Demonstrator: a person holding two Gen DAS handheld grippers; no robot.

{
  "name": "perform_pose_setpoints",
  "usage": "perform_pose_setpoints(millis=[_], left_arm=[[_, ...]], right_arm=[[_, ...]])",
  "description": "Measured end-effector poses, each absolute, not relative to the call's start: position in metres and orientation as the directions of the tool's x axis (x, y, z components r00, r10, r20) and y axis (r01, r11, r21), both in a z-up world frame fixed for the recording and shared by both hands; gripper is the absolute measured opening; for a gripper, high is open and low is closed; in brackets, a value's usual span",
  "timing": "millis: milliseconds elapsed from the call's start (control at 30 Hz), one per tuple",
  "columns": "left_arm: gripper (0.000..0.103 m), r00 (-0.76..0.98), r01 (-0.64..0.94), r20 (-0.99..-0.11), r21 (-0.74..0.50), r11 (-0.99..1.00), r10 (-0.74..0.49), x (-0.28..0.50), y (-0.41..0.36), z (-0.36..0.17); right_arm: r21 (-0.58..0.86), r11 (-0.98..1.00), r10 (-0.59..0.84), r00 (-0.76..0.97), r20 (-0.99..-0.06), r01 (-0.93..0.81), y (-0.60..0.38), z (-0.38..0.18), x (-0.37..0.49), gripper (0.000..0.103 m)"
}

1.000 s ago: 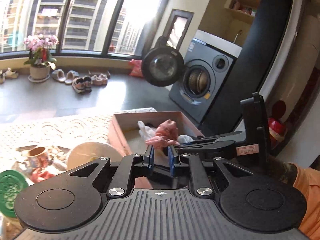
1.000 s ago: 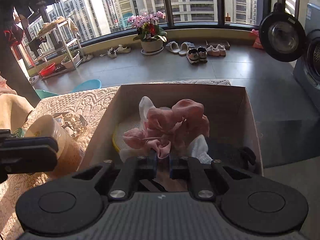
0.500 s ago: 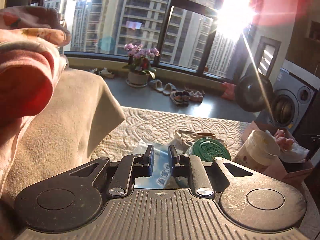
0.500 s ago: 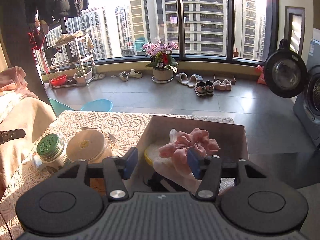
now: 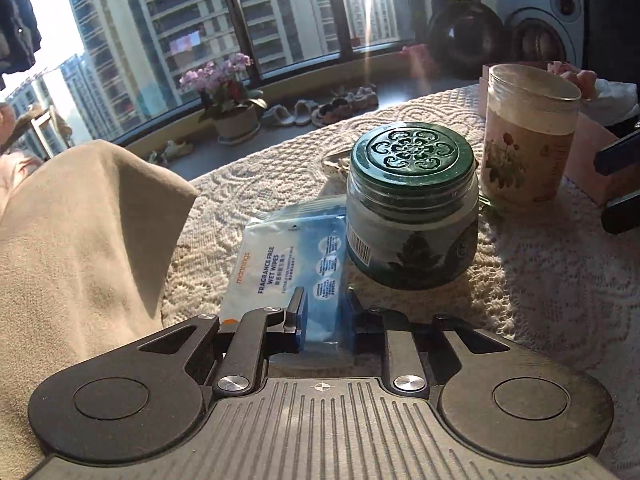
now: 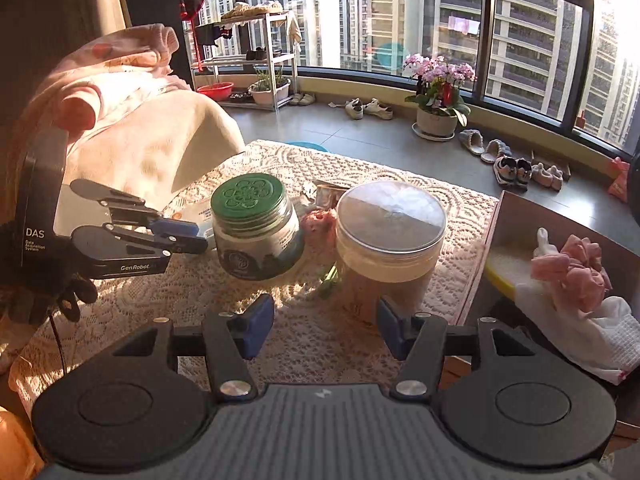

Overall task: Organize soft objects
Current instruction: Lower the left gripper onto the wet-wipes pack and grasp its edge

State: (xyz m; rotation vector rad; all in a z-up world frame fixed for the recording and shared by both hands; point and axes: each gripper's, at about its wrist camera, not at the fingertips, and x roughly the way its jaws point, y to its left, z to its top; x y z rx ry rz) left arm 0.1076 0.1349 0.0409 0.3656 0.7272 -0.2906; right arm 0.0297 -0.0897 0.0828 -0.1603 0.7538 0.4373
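The left gripper (image 5: 323,316) points down at a lace-covered table (image 5: 560,280), its blue pads (image 5: 301,318) a narrow gap apart and just now opening, poised over the near end of a blue-and-white pack of wet wipes (image 5: 288,264); whether the pads touch the pack cannot be told. The right gripper (image 6: 326,326) hangs above the cloth with its jaws about half open and nothing between them, having just been opening. Just beyond the wipes stands a glass jar with a green patterned lid (image 5: 412,216), and beside it a taller tub with a clear lid (image 6: 390,236). Between and behind the two containers, a small pink fabric piece (image 6: 320,224) lies on the table. At the table's right edge an open cardboard box (image 6: 486,264) holds a pink scrunchie (image 6: 572,270) resting on white cloth (image 6: 592,340), with a yellow-rimmed item under them. To the left, beige and pink garments (image 6: 132,120) are heaped at the table's side. A gloved hand (image 6: 44,292) grips the left tool. Behind, potted orchids (image 6: 438,92) and shoes line the sunlit windows.
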Motion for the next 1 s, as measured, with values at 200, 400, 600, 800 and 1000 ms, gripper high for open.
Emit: perform_pose_setpoints(millis=[200, 400, 600, 800, 1000], left_arm=[[0.033, 0.735, 0.293, -0.675, 0.238, 0.926, -0.059, 0.113, 0.156, 0.036], [0.065, 0.653, 0.374, -0.741, 0.136, 0.917, -0.157, 0.121, 0.156, 0.045], [0.06, 0.719, 0.37, -0.687, 0.251, 0.895, -0.105, 0.141, 0.153, 0.061], [0.062, 0.599, 0.389, -0.785, 0.114, 0.914, -0.157, 0.19, 0.165, 0.054], [0.07, 0.546, 0.454, -0.817, 0.1, 0.885, -0.188, 0.188, 0.157, 0.048]], right_arm=[[0.039, 0.894, 0.336, 0.608, -0.72, -0.447, -0.081, 0.052, 0.033, 0.057], [0.068, 0.895, 0.345, 0.588, -0.732, -0.44, -0.089, 0.035, 0.04, 0.057], [0.095, 0.899, 0.359, 0.595, -0.719, -0.429, -0.098, 0.027, 0.037, 0.057], [0.102, 0.891, 0.377, 0.594, -0.711, -0.443, -0.098, 0.027, 0.034, 0.062], [0.063, 0.876, 0.38, 0.605, -0.699, -0.478, -0.092, 0.023, 0.024, 0.072]])
